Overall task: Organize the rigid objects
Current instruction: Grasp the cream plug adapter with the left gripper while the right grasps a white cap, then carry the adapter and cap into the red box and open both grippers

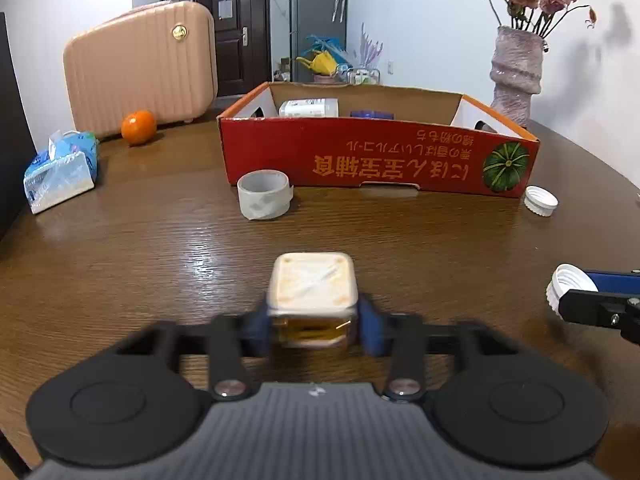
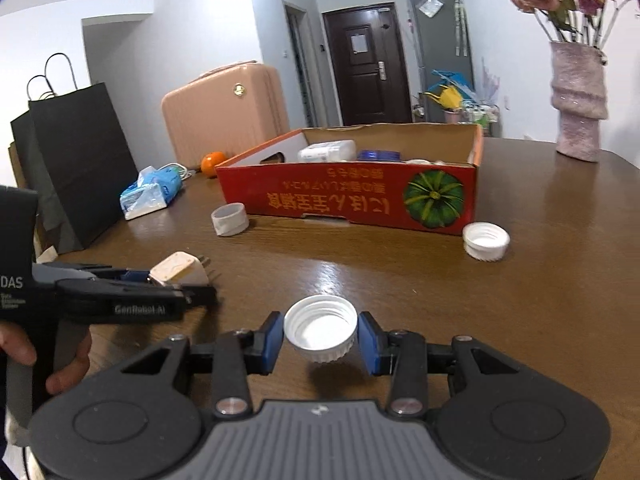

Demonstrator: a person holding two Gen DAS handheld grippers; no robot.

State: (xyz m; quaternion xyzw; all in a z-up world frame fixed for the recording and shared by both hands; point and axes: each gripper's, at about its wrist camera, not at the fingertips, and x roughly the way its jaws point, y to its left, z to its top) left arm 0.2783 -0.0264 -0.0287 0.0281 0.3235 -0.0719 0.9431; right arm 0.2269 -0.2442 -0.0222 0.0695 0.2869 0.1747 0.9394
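Now, in the left wrist view, your left gripper (image 1: 314, 326) is clamping the cream plug adapter (image 1: 312, 294), well in front of the red box (image 1: 376, 152); you are carrying it there. In the right wrist view, your right gripper (image 2: 320, 344) is gripping a white cap (image 2: 321, 328), also before the box. Next, I think, each needs lifting over the front wall, then releasing inside.

Quick count, going off the red box (image 2: 352, 196): two white caps, one (image 2: 486, 241) at its front right corner, one (image 2: 320, 334) well in front. One tape roll (image 2: 230, 219) at the front left corner, one plug adapter (image 2: 180, 270), one orange (image 2: 213, 163) and one tissue pack (image 2: 151, 192) off to the left.
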